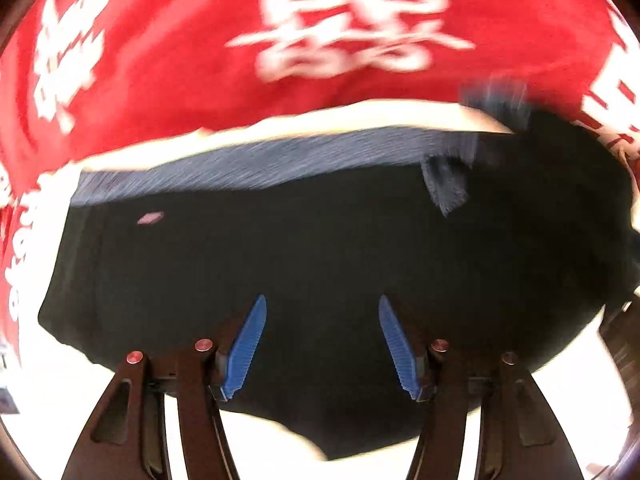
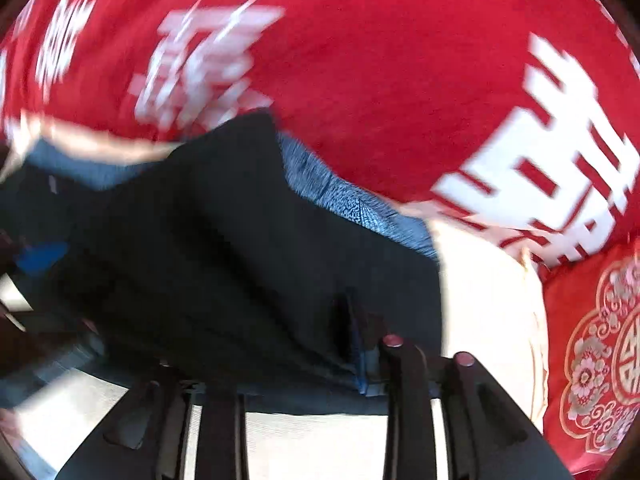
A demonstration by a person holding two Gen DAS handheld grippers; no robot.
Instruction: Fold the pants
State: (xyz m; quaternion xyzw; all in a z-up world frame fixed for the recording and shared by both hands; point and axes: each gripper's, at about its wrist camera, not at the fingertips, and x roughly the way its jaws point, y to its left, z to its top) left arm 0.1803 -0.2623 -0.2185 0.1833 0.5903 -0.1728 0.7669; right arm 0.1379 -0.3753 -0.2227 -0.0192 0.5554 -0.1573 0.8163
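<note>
Dark navy pants (image 1: 320, 248) lie on a white surface (image 1: 48, 384), with the blue ribbed waistband (image 1: 248, 164) along the far edge. My left gripper (image 1: 320, 308) is open just above the pants, blue pads (image 1: 248, 344) spread wide, nothing between them. In the right wrist view the pants (image 2: 224, 248) drape over my right gripper (image 2: 304, 344). Its fingertips are hidden under the cloth, so whether it grips is unclear. The left gripper's blue pad (image 2: 40, 258) shows at the far left. Both views are motion-blurred.
A red cloth with large white characters (image 1: 340, 20) fills the background behind the pants (image 2: 400, 80). A red cushion with gold floral embroidery (image 2: 596, 360) lies at the right. The white surface (image 2: 488, 312) extends to the right of the pants.
</note>
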